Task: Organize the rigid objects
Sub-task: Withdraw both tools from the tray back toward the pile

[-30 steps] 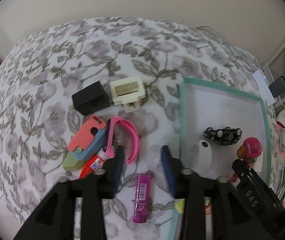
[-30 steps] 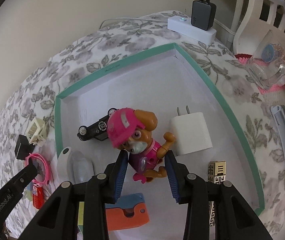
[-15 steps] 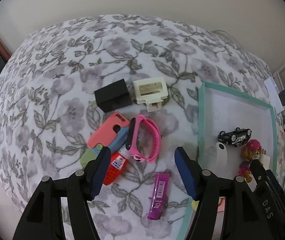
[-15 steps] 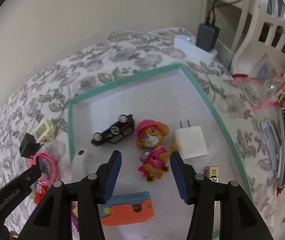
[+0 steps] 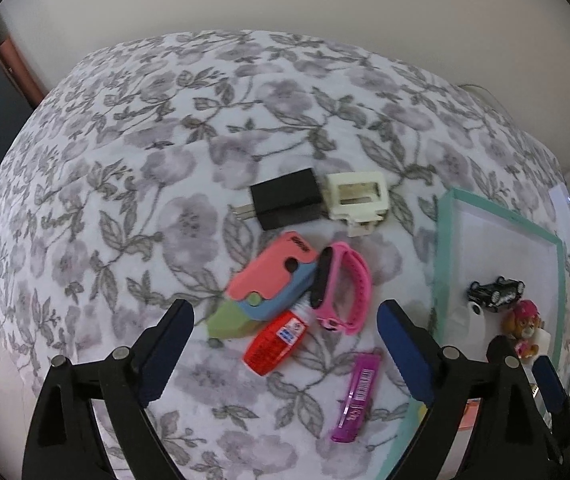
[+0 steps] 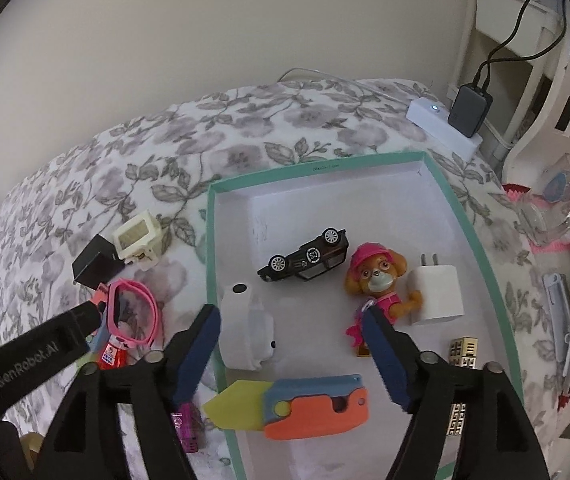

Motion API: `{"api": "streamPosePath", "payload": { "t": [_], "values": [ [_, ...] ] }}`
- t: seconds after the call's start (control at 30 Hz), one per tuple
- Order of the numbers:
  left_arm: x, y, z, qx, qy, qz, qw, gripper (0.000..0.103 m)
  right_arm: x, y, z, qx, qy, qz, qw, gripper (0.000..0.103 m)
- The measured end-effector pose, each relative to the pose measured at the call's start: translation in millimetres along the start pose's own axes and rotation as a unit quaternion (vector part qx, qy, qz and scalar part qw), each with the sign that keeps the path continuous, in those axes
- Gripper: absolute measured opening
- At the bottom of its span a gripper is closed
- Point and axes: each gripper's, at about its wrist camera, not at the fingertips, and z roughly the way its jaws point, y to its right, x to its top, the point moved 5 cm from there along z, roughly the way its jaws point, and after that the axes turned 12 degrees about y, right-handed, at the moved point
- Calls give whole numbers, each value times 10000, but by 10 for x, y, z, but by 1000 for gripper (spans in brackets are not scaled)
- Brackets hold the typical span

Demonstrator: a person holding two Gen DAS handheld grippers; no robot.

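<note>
A teal-rimmed white tray holds a black toy car, a pink-helmeted dog figure, a white charger, a white rounded device and an orange-blue folding toy knife. My right gripper is open and empty above the tray. On the floral cloth left of the tray lie a black adapter, a cream plug, a pink toy knife, a pink watch, a red tube and a purple lighter. My left gripper is open above them.
A white power strip with a dark charger sits behind the tray. Clutter of pens, a clear cup and a phone lies to the right. Two small gold building models stand at the tray's near right.
My right gripper opened, let go of the dog figure and pulled back and up. My left gripper opened wide and drew back from the pink watch.
</note>
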Motion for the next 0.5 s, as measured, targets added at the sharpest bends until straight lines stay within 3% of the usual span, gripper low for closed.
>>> {"api": "streamPosePath", "payload": {
  "t": [0.17, 0.27, 0.5],
  "values": [
    [-2, -28, 13, 52, 35, 36, 10000, 95, -16, 20, 17, -54, -12, 38, 10000, 82],
    [-4, 10, 7, 27, 47, 123, 9999, 97, -22, 38, 23, -69, -15, 85, 9999, 94],
    [-12, 3, 8, 53, 49, 186, 9998, 98, -30, 82, 34, -119, -15, 191, 9997, 101]
  ]
}}
